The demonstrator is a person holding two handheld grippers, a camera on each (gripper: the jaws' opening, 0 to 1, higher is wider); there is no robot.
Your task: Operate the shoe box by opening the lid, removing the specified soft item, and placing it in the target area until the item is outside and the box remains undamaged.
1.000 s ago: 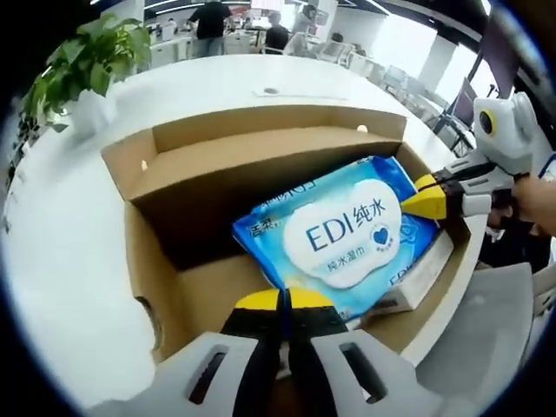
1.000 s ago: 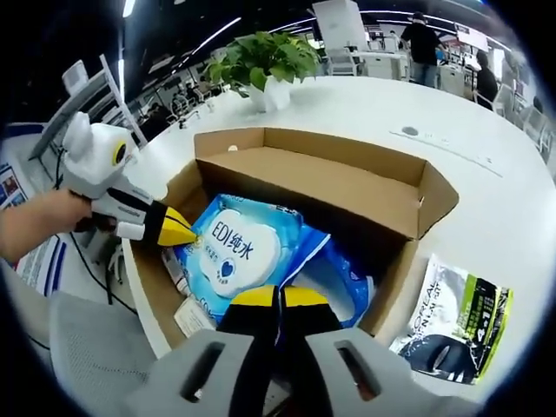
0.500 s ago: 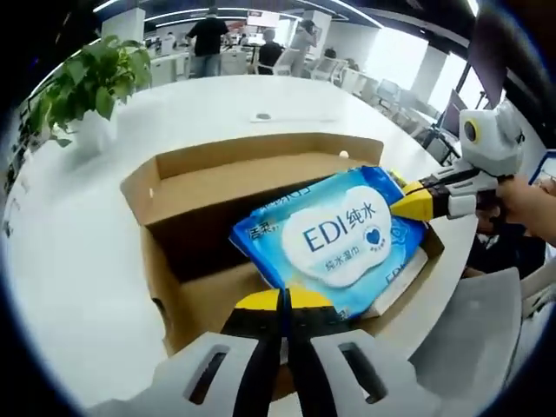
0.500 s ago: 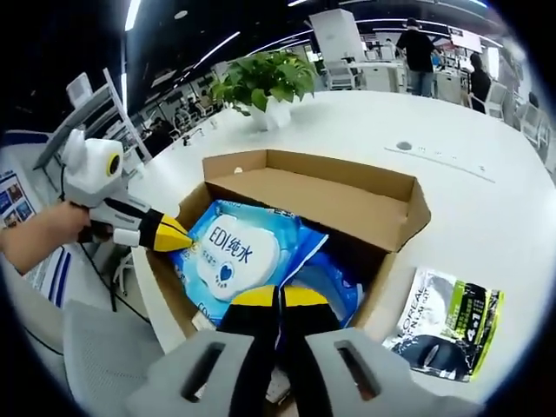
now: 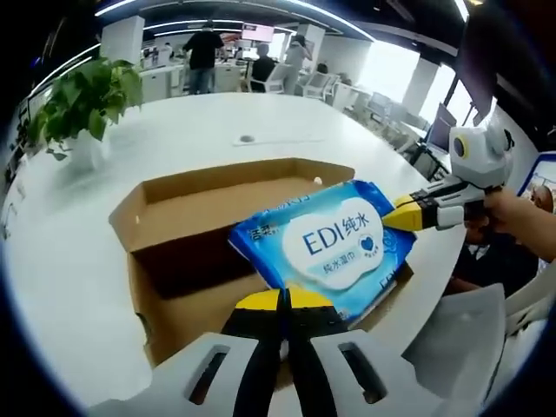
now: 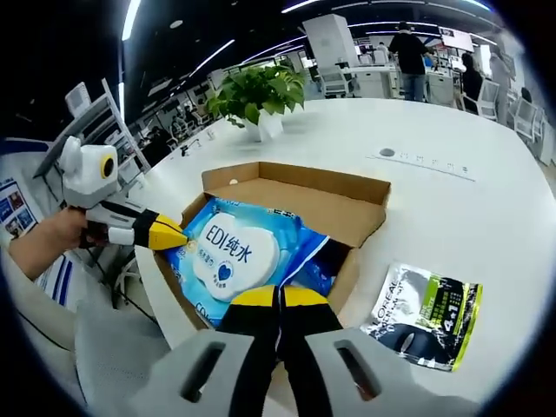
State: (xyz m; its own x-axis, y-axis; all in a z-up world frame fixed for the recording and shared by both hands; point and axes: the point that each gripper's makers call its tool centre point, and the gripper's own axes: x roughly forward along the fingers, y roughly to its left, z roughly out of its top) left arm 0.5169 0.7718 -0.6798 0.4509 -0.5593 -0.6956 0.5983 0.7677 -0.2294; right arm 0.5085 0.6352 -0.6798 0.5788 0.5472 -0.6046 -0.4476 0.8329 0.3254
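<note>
A blue and white wet-wipes pack (image 5: 334,243) marked "EDI" hangs tilted over the open cardboard shoe box (image 5: 200,204), its lid flap standing up at the back. My left gripper (image 5: 282,300) is shut on the pack's near edge. My right gripper (image 5: 391,217), held by a hand, comes in from the right and is shut on the pack's far corner. In the right gripper view the pack (image 6: 234,252) lies above the box (image 6: 304,195), my right gripper (image 6: 278,297) pinches its lower edge, and my left gripper (image 6: 178,233) pinches its left corner.
The box sits near the edge of a round white table (image 6: 452,208). A black and green sachet (image 6: 426,317) lies on the table right of the box. A potted plant (image 5: 82,95) stands at the back. A grey chair (image 5: 460,339) is below the table edge. People stand far behind.
The wipes pack has risen out of the box between both grippers, and now sits above the rim. Both cameras have moved up and back, so the box looks smaller.
</note>
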